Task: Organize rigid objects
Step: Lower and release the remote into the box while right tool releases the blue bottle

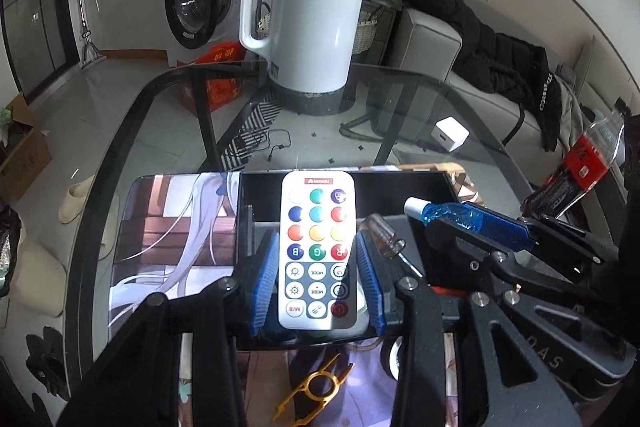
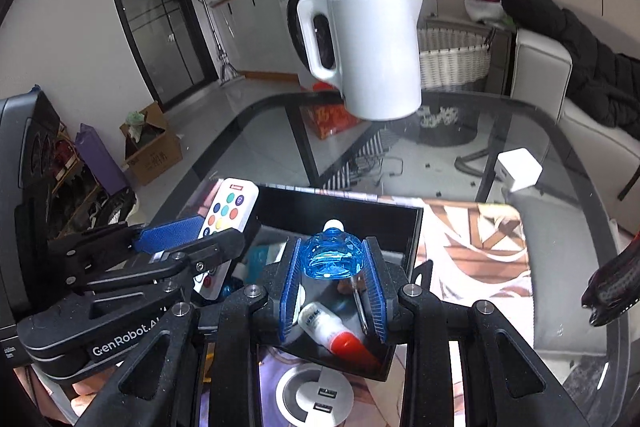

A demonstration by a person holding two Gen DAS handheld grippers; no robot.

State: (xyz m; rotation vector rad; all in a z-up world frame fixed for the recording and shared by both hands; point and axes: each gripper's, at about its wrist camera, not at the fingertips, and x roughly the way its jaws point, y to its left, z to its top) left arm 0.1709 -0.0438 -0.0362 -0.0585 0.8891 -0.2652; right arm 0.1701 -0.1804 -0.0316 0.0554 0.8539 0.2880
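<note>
A white remote (image 1: 318, 227) with coloured buttons sits between the blue pads of my left gripper (image 1: 318, 247), which is shut on it above a black open box (image 1: 400, 191). To its right, my right gripper (image 1: 452, 217) is shut on a small clear blue bottle (image 1: 448, 215) with a white cap. In the right wrist view the blue bottle (image 2: 330, 255) is pinched between the pads of the right gripper (image 2: 332, 251) over the black box (image 2: 360, 211). A white tube with a red cap (image 2: 332, 331) lies inside. The left gripper (image 2: 208, 235) with the remote (image 2: 230, 207) is at the left.
The box rests on a printed mat (image 1: 172, 235) on a glass table (image 1: 460, 99). A white kettle (image 1: 312, 27) stands at the far side, a white charger cube (image 1: 452, 135) to its right. A yellow clip (image 1: 316, 387) and a round USB hub (image 2: 316, 391) lie near me.
</note>
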